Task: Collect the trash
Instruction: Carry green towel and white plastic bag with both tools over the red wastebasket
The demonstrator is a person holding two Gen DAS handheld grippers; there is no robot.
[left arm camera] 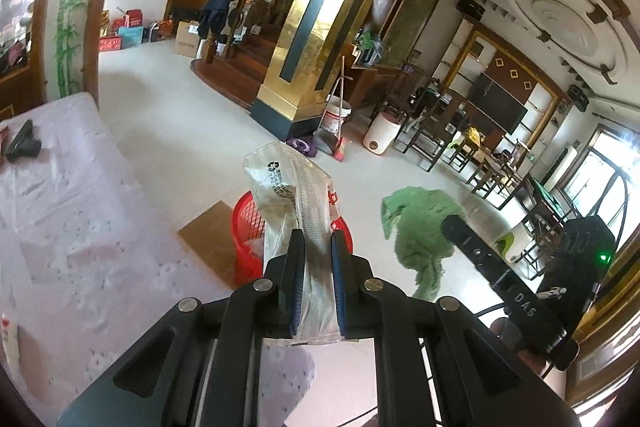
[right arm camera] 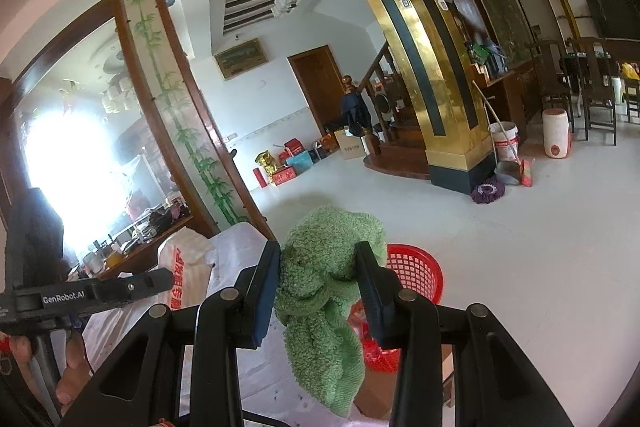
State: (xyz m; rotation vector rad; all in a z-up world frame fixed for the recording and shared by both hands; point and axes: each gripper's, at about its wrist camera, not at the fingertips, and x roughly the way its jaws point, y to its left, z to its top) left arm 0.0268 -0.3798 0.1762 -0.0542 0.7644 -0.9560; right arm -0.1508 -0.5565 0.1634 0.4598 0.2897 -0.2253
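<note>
Left wrist view: a clear plastic wrapper (left arm camera: pixel 296 211) is being pinched tight by the left gripper (left arm camera: pixel 317 251), above the red basket (left arm camera: pixel 248 239) on the floor, right of the counter (left arm camera: pixel 72 219).

Right wrist view: a green towel (right arm camera: pixel 324 291) is being clamped in the right gripper (right arm camera: pixel 318 267), near the basket's left rim.

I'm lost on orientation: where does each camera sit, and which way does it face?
Left wrist: on the left tool, shut on a clear plastic wrapper, facing the red basket; right tool visible.
Right wrist: on the right tool, gripping a green towel; left tool visible.
Shared: basket, towel, gold pillar.
</note>
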